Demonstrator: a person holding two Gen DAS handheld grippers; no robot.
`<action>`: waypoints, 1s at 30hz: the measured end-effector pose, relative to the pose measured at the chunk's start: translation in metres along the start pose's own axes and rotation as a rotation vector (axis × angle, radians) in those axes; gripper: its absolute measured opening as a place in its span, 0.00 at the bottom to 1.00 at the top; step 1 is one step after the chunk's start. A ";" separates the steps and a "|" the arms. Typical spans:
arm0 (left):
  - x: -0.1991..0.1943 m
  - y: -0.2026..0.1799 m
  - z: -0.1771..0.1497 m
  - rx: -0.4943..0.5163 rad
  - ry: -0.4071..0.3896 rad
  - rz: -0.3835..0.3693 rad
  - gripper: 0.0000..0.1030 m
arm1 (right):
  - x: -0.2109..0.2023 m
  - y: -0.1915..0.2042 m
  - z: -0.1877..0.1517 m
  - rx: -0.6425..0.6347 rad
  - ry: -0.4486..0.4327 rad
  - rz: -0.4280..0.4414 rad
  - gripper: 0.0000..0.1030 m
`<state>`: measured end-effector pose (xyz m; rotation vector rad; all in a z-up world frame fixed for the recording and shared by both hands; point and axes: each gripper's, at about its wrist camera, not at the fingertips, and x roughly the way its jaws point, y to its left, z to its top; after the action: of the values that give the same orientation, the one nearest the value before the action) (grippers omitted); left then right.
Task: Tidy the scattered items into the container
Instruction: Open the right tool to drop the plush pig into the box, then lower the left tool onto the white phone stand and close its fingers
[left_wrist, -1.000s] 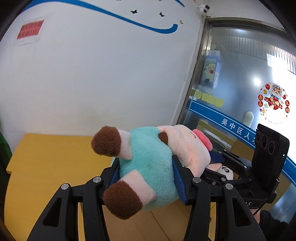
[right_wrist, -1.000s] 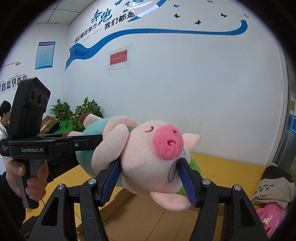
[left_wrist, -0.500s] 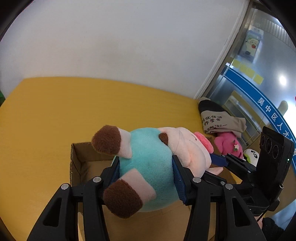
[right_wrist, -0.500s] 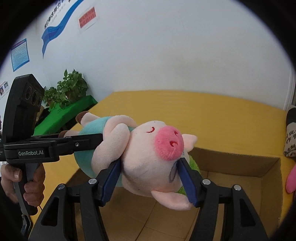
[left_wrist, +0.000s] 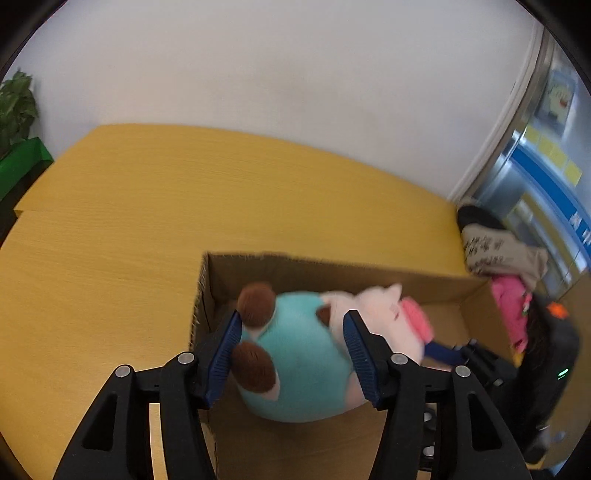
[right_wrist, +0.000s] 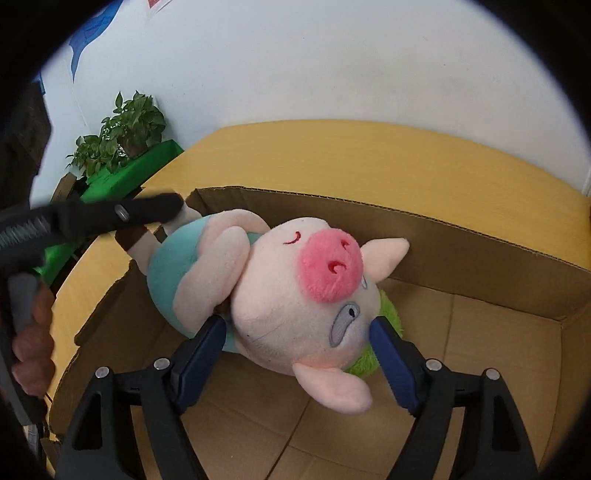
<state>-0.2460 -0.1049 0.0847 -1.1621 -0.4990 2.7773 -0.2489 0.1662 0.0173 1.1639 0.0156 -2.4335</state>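
Observation:
A plush pig (left_wrist: 306, 354) with a teal body, brown feet and pink snout hangs inside the open cardboard box (left_wrist: 332, 267). My left gripper (left_wrist: 291, 354) has opened; its blue pads stand apart beside the teal body. My right gripper (right_wrist: 295, 354) still spans the pig's head (right_wrist: 295, 295), its pads at the head's sides. The box also shows in the right wrist view (right_wrist: 461, 236), with the left gripper (right_wrist: 110, 214) at the pig's feet.
The box sits on a yellow wooden table (left_wrist: 129, 221). A folded beige and black cloth (left_wrist: 495, 247) and a pink plush toy (left_wrist: 513, 306) lie to the box's right. Potted plants (right_wrist: 122, 129) on a green stand are at the left.
Both grippers lowered the pig from above the table into the box. The left gripper's jaws have widened and let go of the body.

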 end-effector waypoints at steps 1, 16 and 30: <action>-0.016 -0.002 0.000 -0.007 -0.037 -0.008 0.67 | -0.011 -0.002 0.000 0.009 -0.017 -0.005 0.78; -0.185 -0.088 -0.130 0.224 -0.320 0.148 0.98 | -0.198 0.025 -0.064 0.032 -0.202 -0.215 0.82; -0.216 -0.103 -0.224 0.200 -0.245 0.130 1.00 | -0.209 0.069 -0.159 0.001 -0.103 -0.264 0.82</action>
<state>0.0601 0.0064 0.1176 -0.8472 -0.1604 3.0140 0.0100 0.2153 0.0825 1.0950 0.1461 -2.7209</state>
